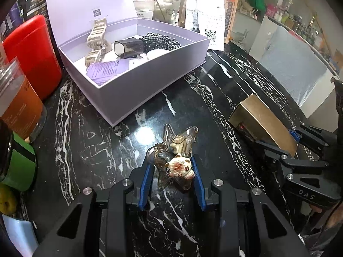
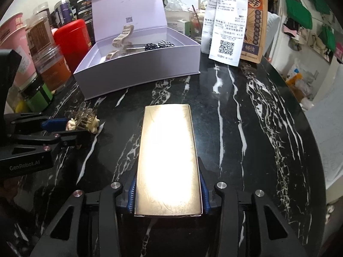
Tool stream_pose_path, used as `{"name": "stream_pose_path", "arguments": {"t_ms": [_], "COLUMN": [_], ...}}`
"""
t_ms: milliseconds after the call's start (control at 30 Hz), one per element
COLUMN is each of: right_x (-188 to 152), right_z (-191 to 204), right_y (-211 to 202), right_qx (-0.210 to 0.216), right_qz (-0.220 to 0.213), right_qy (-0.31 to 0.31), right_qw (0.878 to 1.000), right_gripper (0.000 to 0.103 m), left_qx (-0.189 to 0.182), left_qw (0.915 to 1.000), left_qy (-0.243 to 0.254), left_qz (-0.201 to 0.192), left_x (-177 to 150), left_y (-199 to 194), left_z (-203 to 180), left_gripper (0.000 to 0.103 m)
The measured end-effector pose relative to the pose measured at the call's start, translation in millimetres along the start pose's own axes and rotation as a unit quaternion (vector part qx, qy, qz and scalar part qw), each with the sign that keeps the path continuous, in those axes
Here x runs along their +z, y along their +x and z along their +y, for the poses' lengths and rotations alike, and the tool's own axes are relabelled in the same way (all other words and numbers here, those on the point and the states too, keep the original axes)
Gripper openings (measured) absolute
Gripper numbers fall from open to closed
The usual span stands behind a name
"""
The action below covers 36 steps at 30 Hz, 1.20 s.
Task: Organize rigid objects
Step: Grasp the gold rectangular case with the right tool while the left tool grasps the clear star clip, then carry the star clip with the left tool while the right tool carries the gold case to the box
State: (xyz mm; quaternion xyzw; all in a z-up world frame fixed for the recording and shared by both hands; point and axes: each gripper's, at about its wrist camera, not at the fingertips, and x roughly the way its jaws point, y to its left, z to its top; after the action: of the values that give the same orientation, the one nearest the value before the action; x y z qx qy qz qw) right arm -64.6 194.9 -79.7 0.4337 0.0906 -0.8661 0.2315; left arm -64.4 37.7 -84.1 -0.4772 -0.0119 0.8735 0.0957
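Observation:
My left gripper [image 1: 171,163] is shut on a clear hair claw with a small cat charm [image 1: 181,168], low over the black marble table [image 1: 103,150]. The right wrist view shows this left gripper [image 2: 64,126] at the left, the claw [image 2: 83,118] at its tip. My right gripper [image 2: 168,189] is shut on the near end of a long gold box [image 2: 167,150] that lies on the table. The left wrist view shows the gold box [image 1: 261,120] at the right. An open lilac box [image 1: 150,72] stands behind, holding a beige claw clip [image 1: 96,40], a smoky cap [image 1: 128,48] and a checked scrunchie [image 1: 160,40].
A red canister [image 1: 32,55], clear jars [image 1: 17,98] and a green tub [image 1: 19,167] crowd the left edge. A paper bag with receipts [image 2: 229,25] stands behind the lilac box [image 2: 139,79]. The round table's edge [image 2: 317,150] curves along the right.

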Motion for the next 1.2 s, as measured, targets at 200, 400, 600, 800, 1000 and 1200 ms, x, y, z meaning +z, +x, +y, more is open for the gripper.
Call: {"name": "stream_pose_path", "arguments": {"t_ms": [200, 400, 600, 800, 1000, 1200], "right_x": [1.2, -1.8, -3.6, -0.8, 8.4, 21.8], "right_z": [4.4, 6.2, 8.3, 13.1, 17.1, 19.3], "right_y": [-9.3, -21.9, -35.5, -51.7, -67.2, -84.8], "right_qx": [0.014, 0.019, 0.021, 0.028, 0.028, 0.038], "right_qz": [-0.011, -0.017, -0.022, -0.033, -0.048, -0.067], "right_qy": [0.001, 0.008, 0.012, 0.015, 0.009, -0.004], "right_qw": [1.000, 1.000, 0.999, 0.999, 0.998, 0.997], "right_gripper": [0.044, 0.044, 0.044, 0.044, 0.044, 0.044], "left_qx": [-0.001, -0.006, -0.011, -0.010, -0.009, -0.011], "left_qw": [0.9998, 0.9997, 0.9996, 0.9990, 0.9980, 0.9962], "left_qy": [0.016, 0.020, 0.014, 0.013, 0.015, 0.018], "left_qz": [-0.008, -0.014, -0.023, -0.041, -0.061, -0.084], "left_x": [5.2, 5.2, 7.5, 16.8, 26.0, 37.3], "left_y": [-9.2, -17.6, -28.4, -45.4, -62.8, -82.3], "left_z": [-7.3, -12.8, -14.7, -13.9, -13.0, -11.0], "left_gripper": [0.034, 0.034, 0.034, 0.034, 0.034, 0.034]}}
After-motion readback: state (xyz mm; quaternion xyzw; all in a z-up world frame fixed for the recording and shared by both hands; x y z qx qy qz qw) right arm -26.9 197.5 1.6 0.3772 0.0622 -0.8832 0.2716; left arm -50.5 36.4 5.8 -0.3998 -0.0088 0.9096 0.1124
